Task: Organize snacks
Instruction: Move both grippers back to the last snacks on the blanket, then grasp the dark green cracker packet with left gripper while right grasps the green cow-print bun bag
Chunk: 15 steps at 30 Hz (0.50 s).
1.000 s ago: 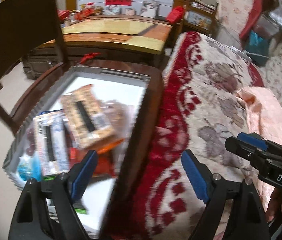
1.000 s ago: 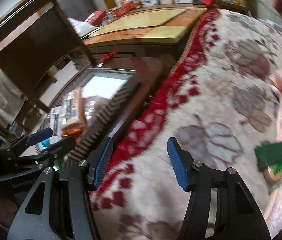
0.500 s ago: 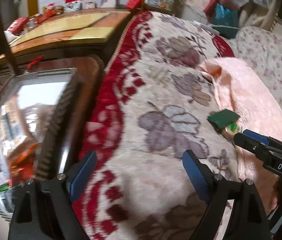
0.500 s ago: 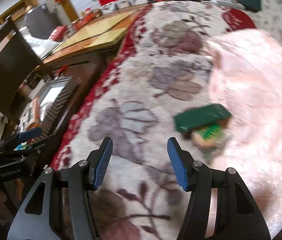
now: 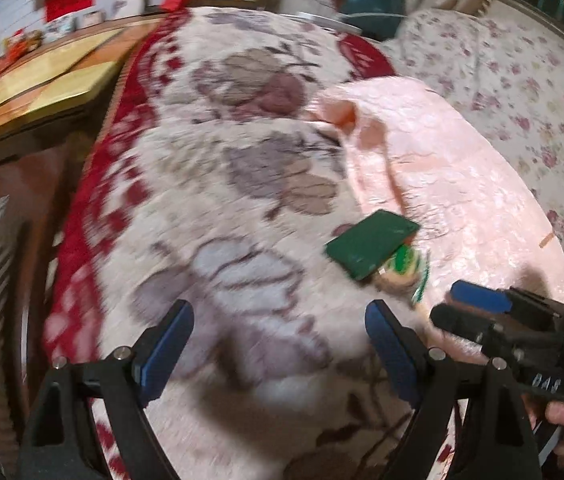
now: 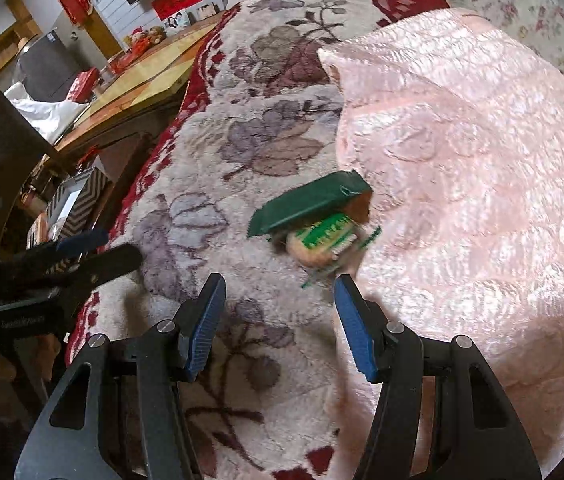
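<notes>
Two hand-held grippers hang over a bed, both with jaws spread and nothing between them. Nearest in the right wrist view, the right hand-held gripper (image 6: 280, 312) points down at a flowered blanket (image 6: 218, 184), its blue pads apart and bare; the left hand-held gripper (image 5: 278, 340) stands wider open, likewise empty, over the same blanket.

Just beyond the right one's fingertips lie the snacks, at the seam where the flowered blanket meets a pink quilted cover (image 6: 462, 152). A round snack in a green-printed clear wrapper (image 6: 324, 240) sits closest, and a dark green flat packet (image 6: 310, 200) lies tilted on top of it, partly covering it (what the packet holds cannot be read).

Both look light. The round one seems a soft cake or biscuit in thin film, so it would likely crush or crack under a hard squeeze, and the film will probably slide between the pads. I would judge the crimped wrapper edge nearest the gripper, or a gentle hold across the round body, the safest place. The green packet appears stiffer and flat; taking it by its raised edge looks easier than prying at the side sunk in bedding. Soft bedding underneath will give way, so pressing down to pinch may bury the snack.

Farther off, at the left, a patterned box (image 6: 78, 200) with other packets stands beside the bed, a likely destination.
</notes>
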Each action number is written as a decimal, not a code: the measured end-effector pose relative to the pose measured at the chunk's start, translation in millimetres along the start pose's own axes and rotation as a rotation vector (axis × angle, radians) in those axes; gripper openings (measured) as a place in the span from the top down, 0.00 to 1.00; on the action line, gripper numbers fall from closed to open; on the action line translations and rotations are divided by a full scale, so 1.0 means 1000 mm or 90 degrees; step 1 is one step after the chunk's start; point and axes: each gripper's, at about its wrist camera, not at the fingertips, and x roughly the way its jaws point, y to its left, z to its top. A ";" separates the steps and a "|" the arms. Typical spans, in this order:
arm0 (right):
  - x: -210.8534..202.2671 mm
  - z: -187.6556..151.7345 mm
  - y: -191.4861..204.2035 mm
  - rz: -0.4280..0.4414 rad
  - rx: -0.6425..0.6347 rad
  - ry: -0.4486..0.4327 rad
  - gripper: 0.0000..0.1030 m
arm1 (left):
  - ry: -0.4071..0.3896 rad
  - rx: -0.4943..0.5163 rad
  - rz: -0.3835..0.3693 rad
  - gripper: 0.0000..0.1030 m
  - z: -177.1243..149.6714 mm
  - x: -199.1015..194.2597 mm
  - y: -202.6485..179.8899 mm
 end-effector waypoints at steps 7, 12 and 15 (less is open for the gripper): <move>-0.003 0.000 -0.013 0.006 0.016 -0.002 0.45 | 0.039 0.083 -0.086 0.13 0.029 0.039 -0.027; -0.004 0.000 -0.016 0.009 0.015 0.001 0.45 | 0.053 0.106 -0.127 0.13 0.044 0.064 -0.038; -0.004 -0.001 -0.020 0.012 0.018 0.001 0.45 | 0.074 0.117 -0.146 0.13 0.050 0.080 -0.044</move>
